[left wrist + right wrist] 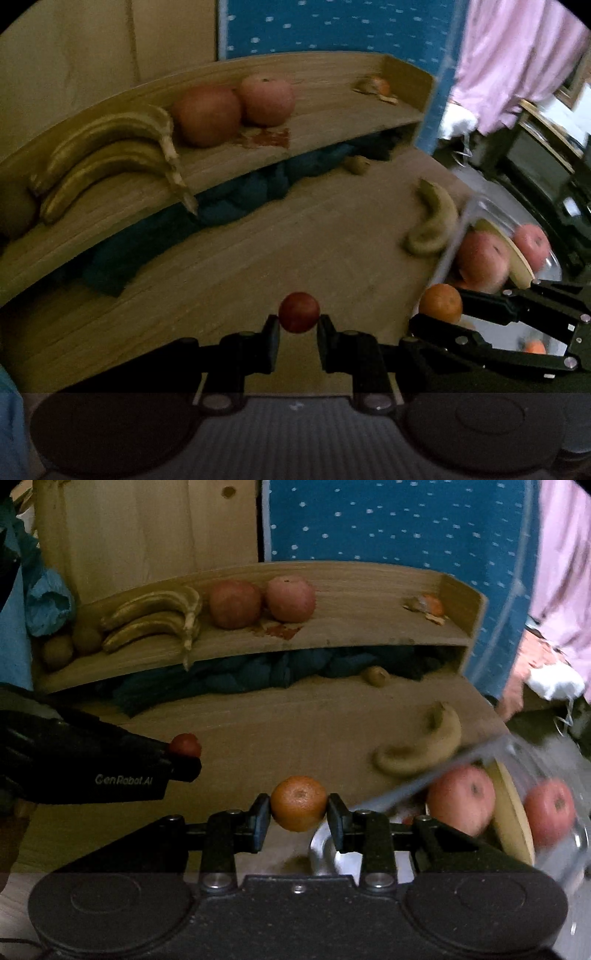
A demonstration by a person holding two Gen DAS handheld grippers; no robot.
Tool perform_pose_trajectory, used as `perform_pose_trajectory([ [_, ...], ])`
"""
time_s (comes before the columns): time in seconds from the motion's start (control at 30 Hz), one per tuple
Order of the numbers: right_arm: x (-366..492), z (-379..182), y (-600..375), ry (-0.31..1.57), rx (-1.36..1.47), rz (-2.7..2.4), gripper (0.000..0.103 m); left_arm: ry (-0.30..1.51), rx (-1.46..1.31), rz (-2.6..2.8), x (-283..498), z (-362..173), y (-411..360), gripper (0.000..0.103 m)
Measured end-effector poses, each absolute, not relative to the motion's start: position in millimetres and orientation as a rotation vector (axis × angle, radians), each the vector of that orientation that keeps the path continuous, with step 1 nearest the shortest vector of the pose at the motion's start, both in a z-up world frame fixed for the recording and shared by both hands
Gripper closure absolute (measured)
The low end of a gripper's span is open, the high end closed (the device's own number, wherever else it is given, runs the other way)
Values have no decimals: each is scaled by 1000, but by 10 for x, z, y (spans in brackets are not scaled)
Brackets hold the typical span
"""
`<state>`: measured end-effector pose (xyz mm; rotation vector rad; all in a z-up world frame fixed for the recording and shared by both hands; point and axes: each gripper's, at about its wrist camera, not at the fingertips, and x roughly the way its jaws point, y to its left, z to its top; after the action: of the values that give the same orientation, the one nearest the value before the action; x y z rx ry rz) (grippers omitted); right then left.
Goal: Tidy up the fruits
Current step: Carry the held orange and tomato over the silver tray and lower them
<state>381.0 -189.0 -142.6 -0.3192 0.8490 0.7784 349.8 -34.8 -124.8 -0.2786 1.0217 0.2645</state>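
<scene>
the left tool (298, 325) pinches a small round red fruit (299, 312) and the right tool (298, 812) clamps a round orange citrus (299, 803) above the wooden desk (229, 266); either smooth sphere might squirt out toward the raised wooden shelf (332, 635) at twelve o'clock.

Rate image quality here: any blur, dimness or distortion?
Left wrist view: dim, soft throughout, shelf bowed by the fisheye. Right wrist view: brighter, orange sharp between the fingers, but bowl and apples at right smeared by motion blur.
</scene>
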Motion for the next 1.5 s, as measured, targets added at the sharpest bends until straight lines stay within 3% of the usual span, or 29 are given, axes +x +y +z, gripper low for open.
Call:
perform_pose_trajectory([
  [0.37,3482,-1357,-2510,877,-258,628,68,1040,-255,107,3362,-1189,-845,79],
  [0.9,4186,-1422,-3685,884,-241,477,68,1073,-220,-13,4084,-1298,-1888,79],
  [1.5,4759,-1765,-3875,944,-277,593,68,1179,-253,98,4539,-1670,-2186,79],
])
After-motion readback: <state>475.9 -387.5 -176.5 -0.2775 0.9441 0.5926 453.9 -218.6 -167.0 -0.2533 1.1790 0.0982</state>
